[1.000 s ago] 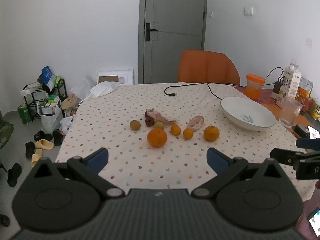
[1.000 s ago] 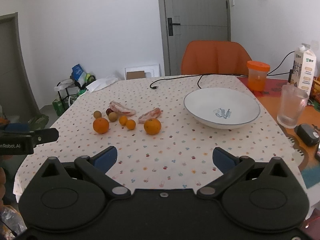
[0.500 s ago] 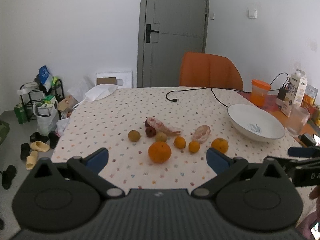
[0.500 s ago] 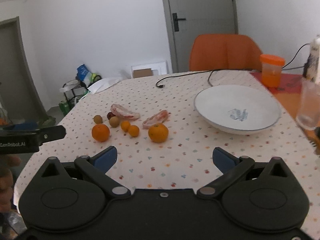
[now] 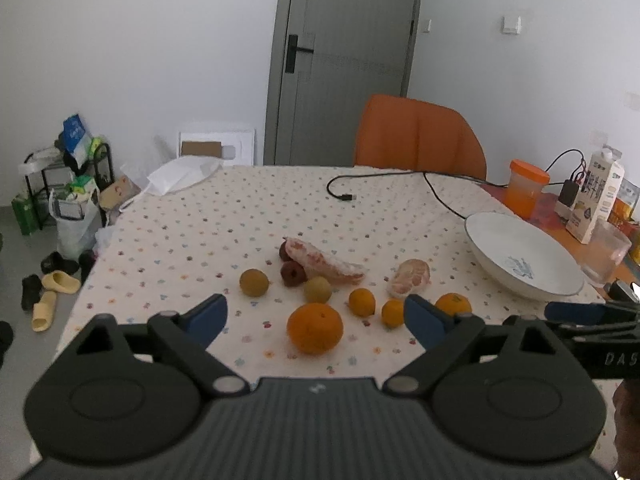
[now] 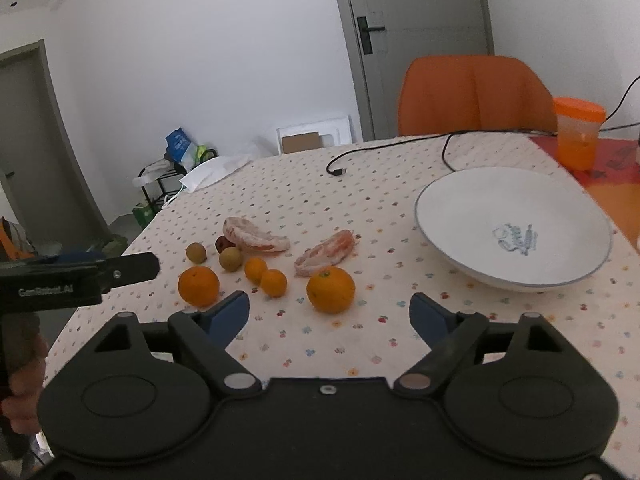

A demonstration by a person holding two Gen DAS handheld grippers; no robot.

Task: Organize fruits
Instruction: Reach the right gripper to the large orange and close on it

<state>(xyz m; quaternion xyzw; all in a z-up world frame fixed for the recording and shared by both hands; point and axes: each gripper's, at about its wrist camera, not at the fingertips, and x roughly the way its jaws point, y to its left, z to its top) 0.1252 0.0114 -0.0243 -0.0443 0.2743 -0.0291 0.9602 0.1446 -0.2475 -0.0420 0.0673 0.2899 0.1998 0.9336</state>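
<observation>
Both tongs are coming in closer to the fruit than a second ago, so picking looks about to start, nothing moved over yet. The bench (image 6: 400, 344) is carrying the white bowl (image 6: 452, 256) at 3 o'clock of the fruit pile, sitting empty. The left tongs (image 5: 316, 316) are closing from wide apart with the big orange (image 5: 315, 328) lined up in the gap, not touched. The right tongs (image 6: 330, 316) are closing too, nothing between them, the second orange (image 6: 331, 289) just ahead. The pomelo slice (image 6: 256, 235) is lying flat, long axis running 10 to 4 o'clock.
</observation>
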